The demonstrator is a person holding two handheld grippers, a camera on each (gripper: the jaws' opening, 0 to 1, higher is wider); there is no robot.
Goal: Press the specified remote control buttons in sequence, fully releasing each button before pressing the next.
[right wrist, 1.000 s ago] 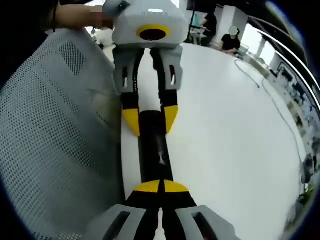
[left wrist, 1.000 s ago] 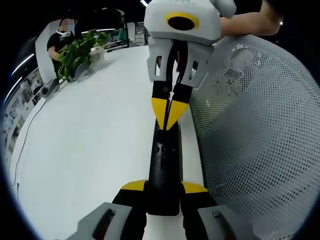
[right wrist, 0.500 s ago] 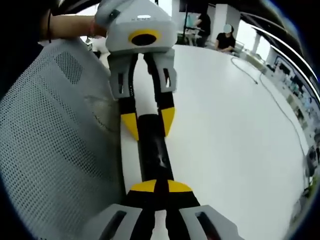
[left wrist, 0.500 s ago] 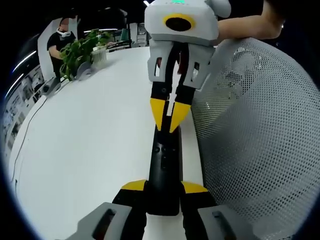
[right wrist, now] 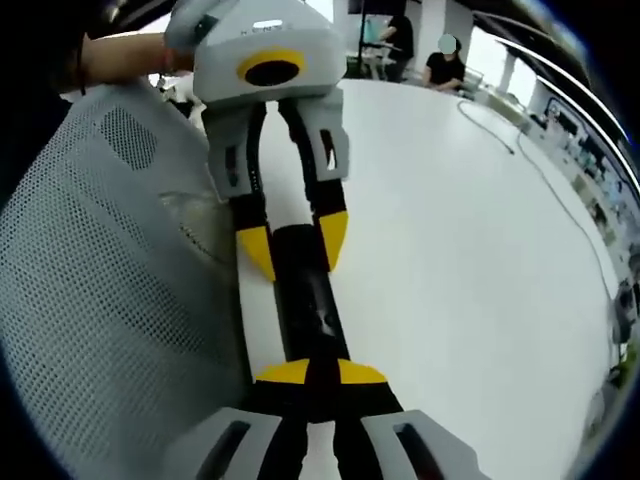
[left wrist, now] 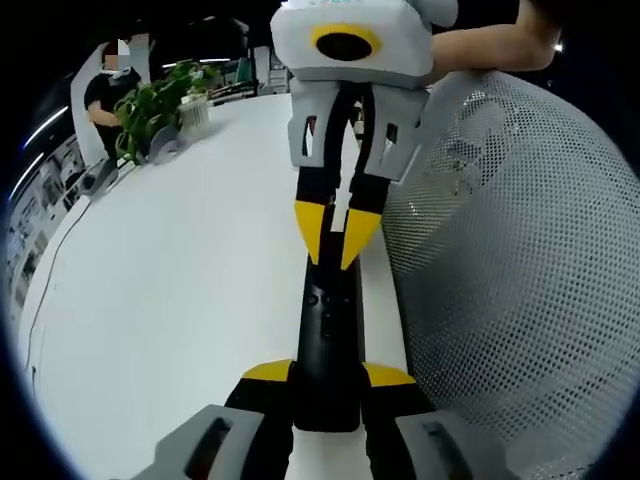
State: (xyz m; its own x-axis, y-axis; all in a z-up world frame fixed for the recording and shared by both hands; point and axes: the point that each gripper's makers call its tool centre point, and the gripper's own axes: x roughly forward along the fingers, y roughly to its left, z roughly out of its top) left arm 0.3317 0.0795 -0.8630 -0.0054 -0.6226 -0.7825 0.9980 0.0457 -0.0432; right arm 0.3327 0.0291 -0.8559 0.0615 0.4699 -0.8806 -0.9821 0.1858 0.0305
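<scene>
A long black remote (left wrist: 328, 320) lies along the edge of the white table (left wrist: 180, 280). My left gripper (left wrist: 328, 374) is shut on its near end, one yellow tip on each side. My right gripper (left wrist: 335, 240) comes in from the top of the left gripper view, jaws nearly together, its yellow tips down over the far part of the remote. In the right gripper view, my right gripper (right wrist: 321, 374) sits over the remote (right wrist: 310, 300), and the left gripper (right wrist: 294, 245) straddles the remote's other end. I cannot tell whether the tips touch a button.
A grey mesh chair back (left wrist: 500, 260) stands tight against the table edge beside the remote, also as the mesh chair back (right wrist: 100, 290). A potted plant (left wrist: 150, 100) and a seated person (left wrist: 108, 85) are at the far side. A thin cable (right wrist: 545, 195) runs across the table.
The right gripper's tips have crept a little along the remote toward the left gripper, and their gap looks slightly wider. The left gripper still holds the remote in place.
</scene>
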